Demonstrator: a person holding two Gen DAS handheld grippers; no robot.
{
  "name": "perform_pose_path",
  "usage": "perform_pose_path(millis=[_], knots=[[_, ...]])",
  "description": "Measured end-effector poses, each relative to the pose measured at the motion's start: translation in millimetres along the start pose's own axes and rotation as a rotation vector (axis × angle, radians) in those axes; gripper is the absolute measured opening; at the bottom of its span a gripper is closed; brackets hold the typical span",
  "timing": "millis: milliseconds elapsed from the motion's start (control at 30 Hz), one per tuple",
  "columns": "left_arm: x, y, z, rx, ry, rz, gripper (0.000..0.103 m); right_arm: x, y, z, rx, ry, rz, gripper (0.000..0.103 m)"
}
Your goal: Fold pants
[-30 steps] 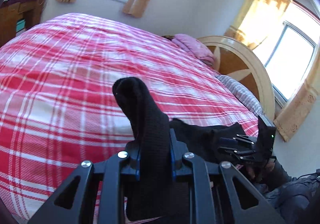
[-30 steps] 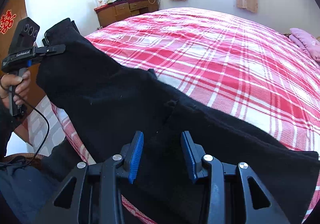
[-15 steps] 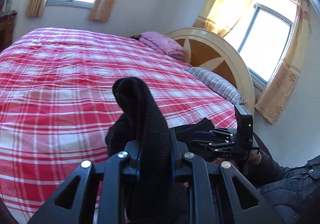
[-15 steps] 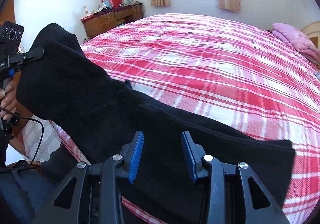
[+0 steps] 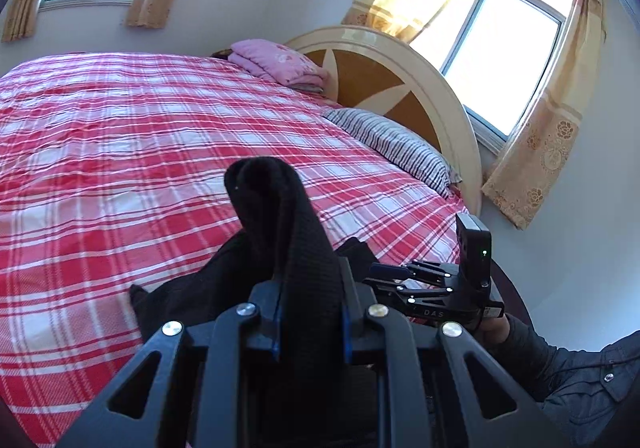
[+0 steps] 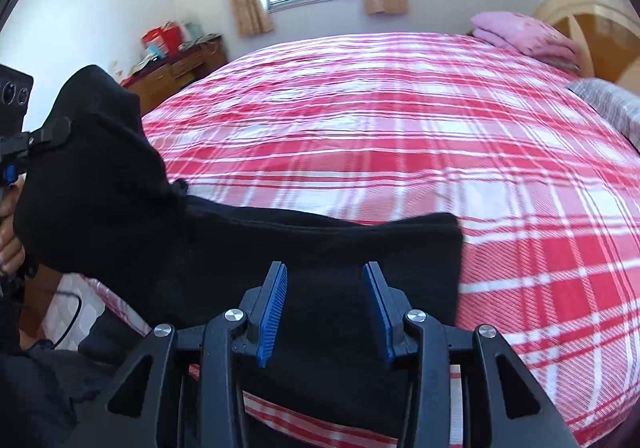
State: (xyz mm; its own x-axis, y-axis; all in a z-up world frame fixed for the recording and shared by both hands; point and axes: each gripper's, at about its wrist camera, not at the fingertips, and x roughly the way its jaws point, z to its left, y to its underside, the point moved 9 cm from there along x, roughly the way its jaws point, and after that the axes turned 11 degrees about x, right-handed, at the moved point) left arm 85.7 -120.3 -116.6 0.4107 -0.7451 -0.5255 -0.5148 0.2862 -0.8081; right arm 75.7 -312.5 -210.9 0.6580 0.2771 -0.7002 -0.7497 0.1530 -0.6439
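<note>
Your left gripper (image 5: 308, 312) has its fingers clenched on a thick bunched fold of the black pants (image 6: 248, 248), lifted above the near edge of the bed (image 6: 400, 120). The rest drapes down onto the red plaid cover. Your right gripper (image 6: 324, 312) hovers with its fingers released, blue pads (image 6: 272, 312) apart over the cloth. The knit looks soft, limp and fairly heavy, so it will likely sag and slide. Take hold at a hem or waistband edge, pinching every layer together.
</note>
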Motion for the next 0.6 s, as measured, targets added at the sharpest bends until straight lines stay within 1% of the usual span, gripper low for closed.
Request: perform_pose_path(millis=[167,300,400,500,600], knots=[[35,-11,-25,0.045,0.031,0.042,0.022,-10,-7,-19,0.028,0.021,-0.03,0.042],[70,-9,-41,0.084,0.049,0.1,0.022,-20,-17,-36,0.05,0.045,-0.062,0.042],[95,-5,-51,0.097,0.069,0.145,0.022,-28,-27,-55,0.094,0.062,-0.084,0.042],[118,2,-57,0.122,0.055,0.188,0.022,-33,-33,-72,0.146,0.066,-0.091,0.042],[142,10,-56,0.147,0.006,0.227,0.022,-33,-36,-84,0.181,0.065,-0.087,0.042]])
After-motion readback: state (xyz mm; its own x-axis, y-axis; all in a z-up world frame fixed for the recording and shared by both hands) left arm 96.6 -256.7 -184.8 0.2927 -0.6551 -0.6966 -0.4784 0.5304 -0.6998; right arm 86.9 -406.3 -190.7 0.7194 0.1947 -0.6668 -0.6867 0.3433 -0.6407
